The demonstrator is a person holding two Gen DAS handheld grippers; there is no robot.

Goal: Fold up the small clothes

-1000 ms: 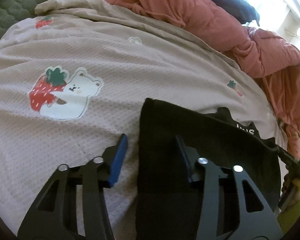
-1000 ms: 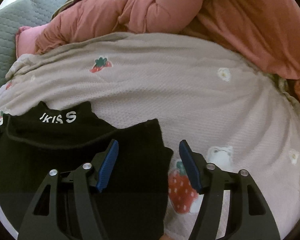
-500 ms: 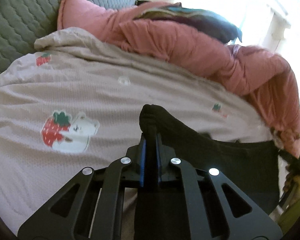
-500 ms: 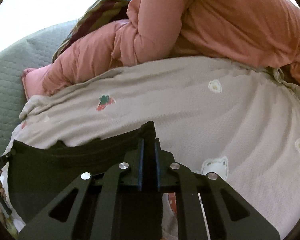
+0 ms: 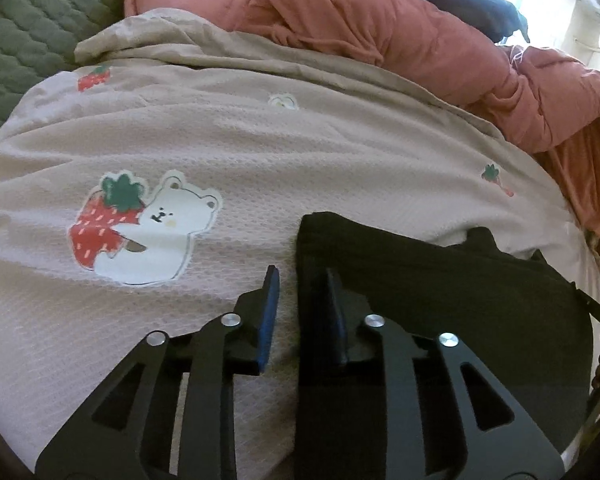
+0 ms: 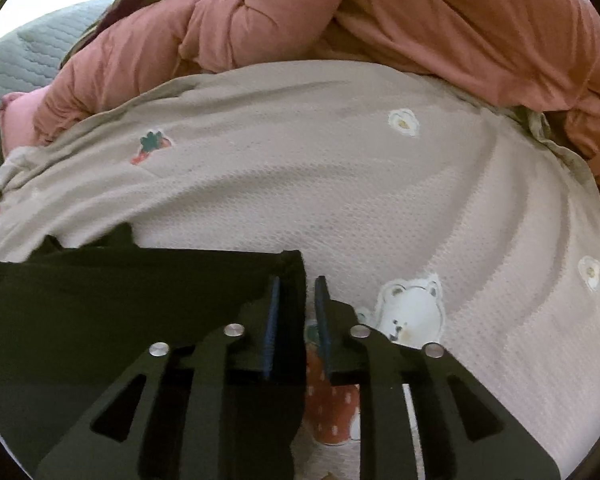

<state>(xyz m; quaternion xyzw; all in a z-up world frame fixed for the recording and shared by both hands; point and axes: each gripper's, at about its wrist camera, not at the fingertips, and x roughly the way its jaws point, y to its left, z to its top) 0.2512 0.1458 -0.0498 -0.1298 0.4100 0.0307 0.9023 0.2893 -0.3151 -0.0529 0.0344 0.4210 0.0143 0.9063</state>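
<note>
A small black garment (image 5: 440, 300) lies flat on a beige blanket printed with bears and strawberries (image 5: 260, 152). In the left wrist view my left gripper (image 5: 302, 280) stands at the garment's left edge. Its jaws are opening and the edge lies loose between the blue pads (image 5: 269, 308). In the right wrist view the same black garment (image 6: 120, 300) fills the lower left. My right gripper (image 6: 297, 290) straddles its right corner, jaws opening, the cloth between the pads but not pinched.
A bunched pink quilt (image 5: 380, 32) lies along the far side of the blanket, seen too as the pink quilt (image 6: 420, 20). A green quilted mattress (image 5: 28, 40) shows at the far left. The beige blanket (image 6: 340, 180) stretches beyond the garment.
Both grippers shut on the garment's near corners and lifted them, then came down and parted their jaws. The white lettering seen a second ago is now covered by black cloth.
</note>
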